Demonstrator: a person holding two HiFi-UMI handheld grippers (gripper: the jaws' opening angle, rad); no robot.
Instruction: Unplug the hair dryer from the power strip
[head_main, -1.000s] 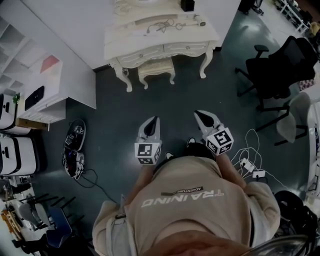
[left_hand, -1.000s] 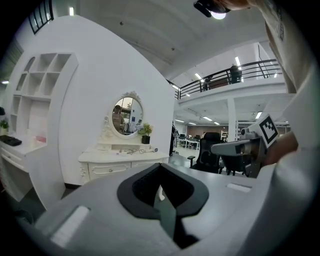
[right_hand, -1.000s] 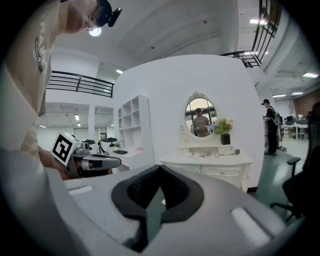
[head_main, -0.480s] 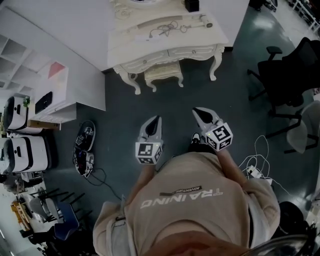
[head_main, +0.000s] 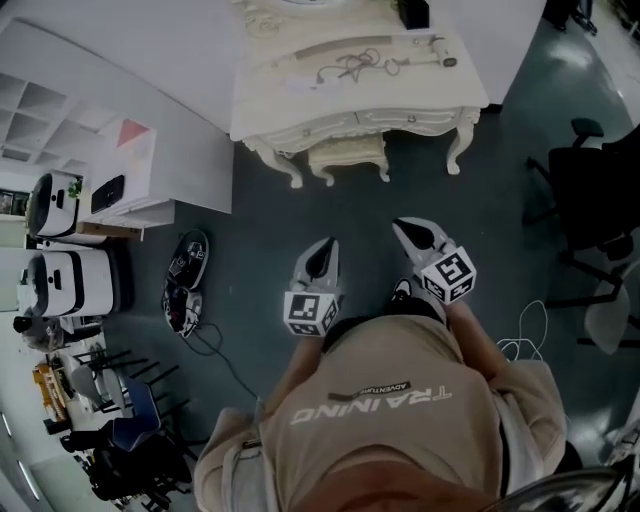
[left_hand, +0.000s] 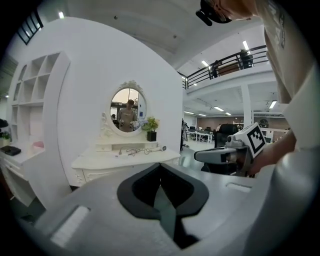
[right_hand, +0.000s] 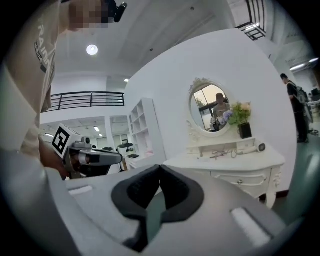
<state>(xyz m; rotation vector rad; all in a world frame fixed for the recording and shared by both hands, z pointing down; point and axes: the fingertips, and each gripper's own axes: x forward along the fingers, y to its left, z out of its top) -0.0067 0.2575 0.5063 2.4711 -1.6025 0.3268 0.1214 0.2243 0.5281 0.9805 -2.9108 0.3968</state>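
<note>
Both grippers empty over the floor, well short of the bench.

Left gripper (head_main: 327, 246) and right gripper (head_main: 403, 226): jaws fully together, nothing between them, side by side ahead of the person's torso. Beyond them, a stool (head_main: 347, 155) sits under the white bench (head_main: 300, 105). The hair dryer (head_main: 440, 56) lies on the bench top near its right end, beside a tangled cord (head_main: 358, 66), well apart from both grippers.

White carved dressing table (head_main: 290, 95) against the wall, small cream stool (head_main: 347, 157) tucked beneath. Oval framed mirror (left_hand: 128, 109) above, potted plant (left_hand: 151, 125) just beside. Black office chair (head_main: 605, 190) at right, white shelf unit (head_main: 130, 165) at left, dark shoes (head_main: 187, 280) on grey floor (head_main: 260, 240).
</note>
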